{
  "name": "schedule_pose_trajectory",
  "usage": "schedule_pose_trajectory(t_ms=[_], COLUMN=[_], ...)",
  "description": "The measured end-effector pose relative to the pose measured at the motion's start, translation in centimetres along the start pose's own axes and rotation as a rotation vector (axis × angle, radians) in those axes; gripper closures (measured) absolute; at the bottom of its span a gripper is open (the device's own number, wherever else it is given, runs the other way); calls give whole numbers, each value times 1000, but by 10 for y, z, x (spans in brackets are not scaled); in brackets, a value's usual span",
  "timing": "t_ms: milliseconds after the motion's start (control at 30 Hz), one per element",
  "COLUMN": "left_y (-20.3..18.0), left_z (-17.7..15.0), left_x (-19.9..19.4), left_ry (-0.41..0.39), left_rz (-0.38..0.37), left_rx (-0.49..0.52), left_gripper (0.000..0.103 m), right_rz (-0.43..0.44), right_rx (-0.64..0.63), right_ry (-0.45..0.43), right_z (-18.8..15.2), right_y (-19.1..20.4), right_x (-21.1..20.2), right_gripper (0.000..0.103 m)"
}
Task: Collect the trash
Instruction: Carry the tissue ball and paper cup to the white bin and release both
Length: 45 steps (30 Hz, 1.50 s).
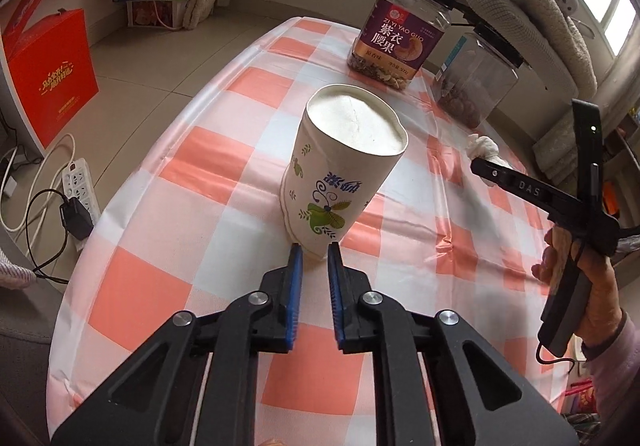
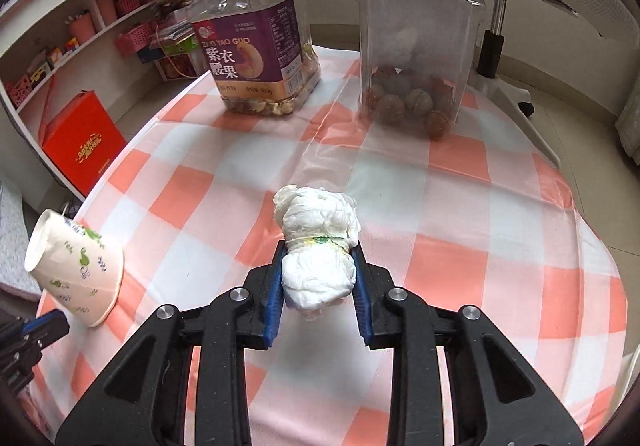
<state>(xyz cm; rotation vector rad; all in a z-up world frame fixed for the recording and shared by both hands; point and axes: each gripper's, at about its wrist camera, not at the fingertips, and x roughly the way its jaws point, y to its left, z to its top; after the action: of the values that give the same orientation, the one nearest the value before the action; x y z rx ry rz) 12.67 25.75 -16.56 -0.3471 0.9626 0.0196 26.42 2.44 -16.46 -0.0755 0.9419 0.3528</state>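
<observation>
Left wrist view: my left tongs (image 1: 314, 248) were pinched narrow on the rim of the cup (image 1: 340, 166). The cup was upside down, its white bottom facing up, and it stuck out straight ahead of the blue pads (image 1: 295, 286). In the right wrist view the same cup (image 2: 76, 270) hung tilted off to the left of my right tongs, with the left tongs (image 2: 40, 330) gripping its low edge. I could not tell if the cup touched the cloth (image 1: 168, 286).

My right tongs (image 2: 318, 262) were squeezed on the wad (image 2: 320, 246), a lump of white tissue with a thin band round its middle. The wad sat between both pads (image 2: 274, 298) and poked out past the tips. From the left wrist view, the right tongs (image 1: 486, 166) were far out to the right, and a bit of the wad (image 1: 484, 146) showed at their tip. My right hand (image 1: 576, 278) held the handle.

Past the wad, further ahead, two jars with black lids stood on the checked cloth (image 2: 460, 206). The purple jar (image 2: 256, 42) was ahead and left. The clear jar (image 2: 416, 46) was ahead and right, with brown nuts at its bottom. Down on the floor, far left, stood a red box (image 2: 84, 146).
</observation>
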Motion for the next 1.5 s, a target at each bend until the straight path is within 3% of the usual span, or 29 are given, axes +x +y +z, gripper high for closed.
schedule_pose_trajectory(t_ms=[33, 67, 233, 333, 433, 500, 533, 633, 800, 1067, 1200, 1500], left_y=[2, 5, 1, -20, -33, -32, -31, -28, -30, -82, -117, -185], left_z=[2, 4, 23, 31, 41, 46, 48, 44, 33, 12, -7, -61], left_x=[-1, -4, -17, -10, 8, 21, 27, 21, -23, -119, -155, -164], left_ry=[9, 4, -57, -45, -71, -53, -27, -41, -24, -38, -61, -84], left_rz=[17, 25, 33, 45, 161, 201, 204, 237, 208, 221, 187, 99], left_rx=[2, -6, 40, 132, 152, 140, 141, 118, 77, 158, 172, 165], left_gripper=[23, 13, 12, 12, 12, 32, 59, 62, 63, 63, 62, 62], right_rz=[4, 9, 13, 13, -6, -15, -18, -8, 18, 51, 48, 7], right_rx=[-12, -19, -52, -6, 29, 54, 67, 112, 163, 178, 187, 275], right_ry=[-3, -2, 4, -6, -10, -9, -13, -32, -66, -161, -210, -282], right_z=[-8, -16, -48, -56, -64, -69, -72, -86, -112, -137, -148, -175], right_y=[2, 3, -2, -13, -23, -29, -32, -42, -50, -68, -82, -136], right_x=[-10, -20, -70, -94, -109, -118, -123, -144, -181, -248, -278, -316], right_gripper=[75, 75, 75, 75, 75, 75, 75, 75, 75, 75, 75, 75])
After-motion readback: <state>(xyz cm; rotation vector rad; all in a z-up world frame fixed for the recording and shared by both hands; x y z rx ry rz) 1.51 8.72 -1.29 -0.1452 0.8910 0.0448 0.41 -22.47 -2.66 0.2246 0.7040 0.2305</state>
